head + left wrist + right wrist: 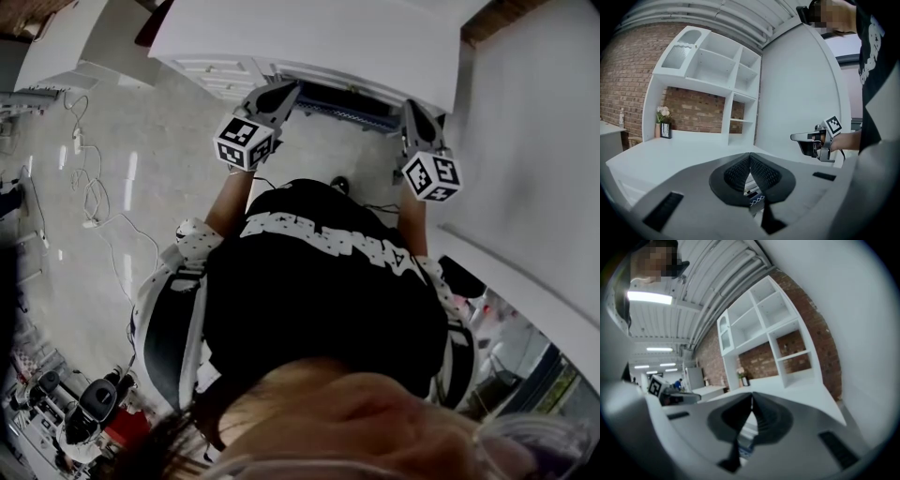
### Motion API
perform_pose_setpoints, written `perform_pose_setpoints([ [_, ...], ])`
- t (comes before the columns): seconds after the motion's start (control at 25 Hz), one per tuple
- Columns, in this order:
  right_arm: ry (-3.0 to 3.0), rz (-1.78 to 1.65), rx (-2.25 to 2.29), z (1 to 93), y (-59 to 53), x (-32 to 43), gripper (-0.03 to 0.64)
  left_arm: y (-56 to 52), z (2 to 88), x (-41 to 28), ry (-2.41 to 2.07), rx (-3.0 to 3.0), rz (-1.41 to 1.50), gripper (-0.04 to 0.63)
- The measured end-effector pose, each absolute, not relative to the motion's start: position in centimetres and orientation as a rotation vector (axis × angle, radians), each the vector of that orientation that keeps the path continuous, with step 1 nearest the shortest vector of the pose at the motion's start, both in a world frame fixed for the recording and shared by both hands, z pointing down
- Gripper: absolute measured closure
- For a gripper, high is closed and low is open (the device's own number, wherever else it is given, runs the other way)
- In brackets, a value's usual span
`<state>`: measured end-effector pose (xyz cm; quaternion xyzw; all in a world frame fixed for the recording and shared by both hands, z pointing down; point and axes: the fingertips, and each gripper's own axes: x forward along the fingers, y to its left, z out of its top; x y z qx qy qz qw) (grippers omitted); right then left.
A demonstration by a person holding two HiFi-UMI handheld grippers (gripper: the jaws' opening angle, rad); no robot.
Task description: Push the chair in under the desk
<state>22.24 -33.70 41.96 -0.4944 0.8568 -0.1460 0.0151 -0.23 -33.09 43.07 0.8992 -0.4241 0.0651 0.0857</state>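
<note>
Head view only: cables (91,222) L of desk (309,37)

Before me, the desk (309,37) bars the way; a white panel (534,141) walls my right; open floor (159,150) to my left, crossed by cables (92,192).

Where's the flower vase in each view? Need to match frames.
Head view: not in it.
Left gripper view: flower vase at far left, on the white desk, beside a dark frame.
Right gripper view: just left of centre, above the shut jaws, at the back of the desk top.
Shared landmark: the white desk, across the top of the head view and right of centre in the right gripper view.
</note>
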Motion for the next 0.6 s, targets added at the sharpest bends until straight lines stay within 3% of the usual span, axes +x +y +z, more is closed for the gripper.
perform_pose_setpoints([
  [0.6,2.673,-0.445,-1.517,41.60,-33.67,21.86,0.586,-33.02,42.96,-0.39,-1.271,2.669,0.182,0.558],
])
